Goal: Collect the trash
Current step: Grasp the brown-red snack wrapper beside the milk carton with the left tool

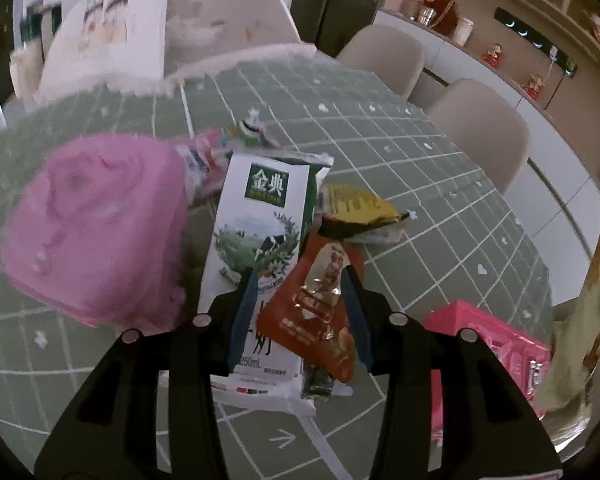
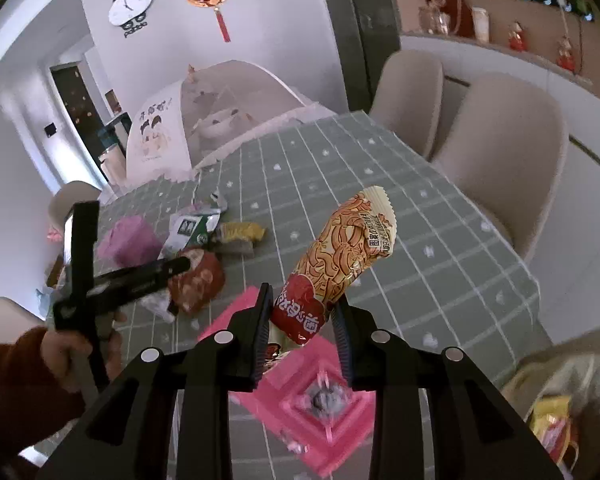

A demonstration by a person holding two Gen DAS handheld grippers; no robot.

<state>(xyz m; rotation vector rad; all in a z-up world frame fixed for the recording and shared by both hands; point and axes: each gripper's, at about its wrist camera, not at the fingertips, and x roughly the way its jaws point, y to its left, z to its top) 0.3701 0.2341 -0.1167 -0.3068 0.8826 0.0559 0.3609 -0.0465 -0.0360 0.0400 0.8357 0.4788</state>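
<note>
Orange snack wrapper (image 2: 342, 256) clamped in right gripper (image 2: 302, 320) above pink tray (image 2: 236, 316); red packet (image 1: 320, 296) pinched in left gripper (image 1: 298, 284) over milk carton (image 1: 260, 216). Best carried steadily, grip kept firm.

Soft, even daylight filled the room, with a cool grey-green cast and only faint shadows. Both fisheye views bent straight lines hard toward their dark round edges. The pink fluffy object (image 1: 94, 232) and the pink basket (image 2: 300, 392) were smeared by motion blur, and glare glinted off the red wrapper (image 1: 320, 292)
</note>
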